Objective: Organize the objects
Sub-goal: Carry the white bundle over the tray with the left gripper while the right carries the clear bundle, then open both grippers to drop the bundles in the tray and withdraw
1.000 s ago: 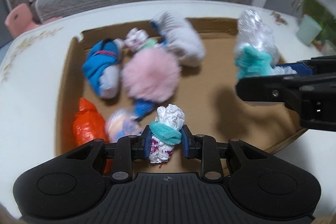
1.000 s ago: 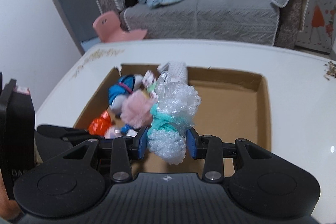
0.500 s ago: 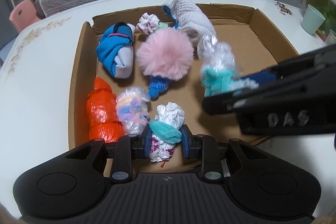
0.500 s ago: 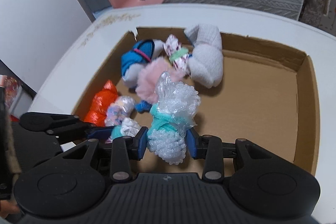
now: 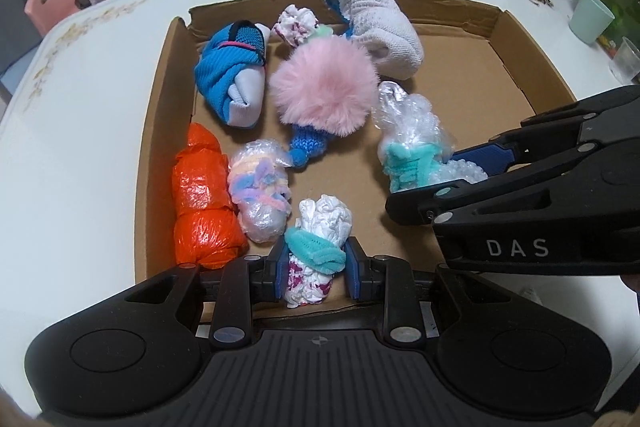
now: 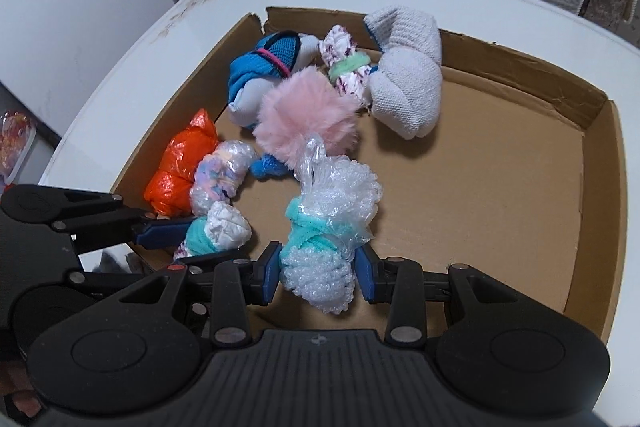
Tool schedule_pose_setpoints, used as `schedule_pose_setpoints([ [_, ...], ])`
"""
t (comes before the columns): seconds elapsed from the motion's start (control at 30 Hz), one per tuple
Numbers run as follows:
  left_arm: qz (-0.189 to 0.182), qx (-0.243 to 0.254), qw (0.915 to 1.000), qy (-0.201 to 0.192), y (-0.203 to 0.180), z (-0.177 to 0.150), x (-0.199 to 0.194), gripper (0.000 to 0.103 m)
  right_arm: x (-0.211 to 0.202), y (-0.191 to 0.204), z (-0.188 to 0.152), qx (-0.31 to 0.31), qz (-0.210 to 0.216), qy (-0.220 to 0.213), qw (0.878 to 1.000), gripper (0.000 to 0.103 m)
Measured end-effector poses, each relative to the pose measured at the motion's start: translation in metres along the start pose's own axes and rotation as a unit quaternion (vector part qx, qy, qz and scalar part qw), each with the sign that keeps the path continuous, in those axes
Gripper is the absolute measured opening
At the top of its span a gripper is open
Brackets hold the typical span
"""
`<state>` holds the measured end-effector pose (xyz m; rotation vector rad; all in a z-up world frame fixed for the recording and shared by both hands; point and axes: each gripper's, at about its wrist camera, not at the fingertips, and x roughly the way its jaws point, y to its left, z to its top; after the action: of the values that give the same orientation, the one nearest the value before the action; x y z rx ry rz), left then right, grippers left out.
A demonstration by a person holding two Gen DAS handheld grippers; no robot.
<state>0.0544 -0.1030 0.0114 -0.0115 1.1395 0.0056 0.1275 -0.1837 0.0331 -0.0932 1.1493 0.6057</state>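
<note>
- The left gripper (image 5: 316, 269) is clenched on a white crumpled plastic bundle with purple print and a teal knitted band (image 5: 320, 247); the bundle sits between the two blue pads at the near edge of the shallow brown cardboard box (image 5: 160, 115)
- The right gripper (image 6: 316, 269) is grasping a clear bubble-wrap bundle tied with a teal band (image 6: 332, 223) – its lower end hangs below the pads, and its upper end stands up over the box floor
- In the left wrist view the bubble-wrap bundle (image 5: 412, 143) is just to the right of a fluffy pink pompom on a blue knitted piece (image 5: 324, 87), near the middle of the box
- Along the left wall of the box lie an orange plastic bundle (image 5: 202, 195) and, touching it, a clear plastic bundle with pastel yarn inside (image 5: 260, 191)
- In the far part of the box are a blue and grey rolled sock (image 5: 234, 75), a small white-purple bundle with a pale green band (image 5: 298, 25) and a white knitted roll (image 5: 380, 27) – they lie close together
- The right half of the box floor shows bare cardboard
- The box stands on a white table with a gold flower pattern (image 5: 80, 75); a pale green cup (image 5: 591, 15) stands on its far right side, well apart from the box
</note>
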Motion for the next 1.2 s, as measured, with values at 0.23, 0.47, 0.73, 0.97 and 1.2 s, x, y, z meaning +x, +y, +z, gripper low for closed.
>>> schedule_pose_setpoints([
  [0.23, 0.0, -0.003, 1.0, -0.007, 0.002, 0.005, -0.001, 0.035, 0.001, 0.004, 0.003, -0.015, 0.011, 0.004, 1.0, 0.037],
  [0.47, 0.0, 0.002, 0.9998, -0.022, -0.002, 0.007, -0.009, 0.039, 0.0, -0.003, 0.015, -0.009, 0.012, -0.002, 1.0, 0.039],
  [0.73, -0.004, -0.01, 0.9995, -0.029, 0.003, 0.007, -0.016, 0.045, 0.001, -0.005, 0.019, -0.001, 0.02, -0.009, 1.0, 0.042],
  [0.97, -0.008, -0.024, 0.9988, -0.042, 0.014, 0.005, -0.039, 0.057, -0.001, -0.014, 0.027, 0.038, 0.059, -0.014, 0.997, 0.047],
  [1.2, -0.001, -0.052, 0.9979, -0.037, 0.028, -0.015, -0.086, 0.065, -0.005, -0.01, 0.034, 0.053, 0.083, -0.025, 0.995, 0.051],
])
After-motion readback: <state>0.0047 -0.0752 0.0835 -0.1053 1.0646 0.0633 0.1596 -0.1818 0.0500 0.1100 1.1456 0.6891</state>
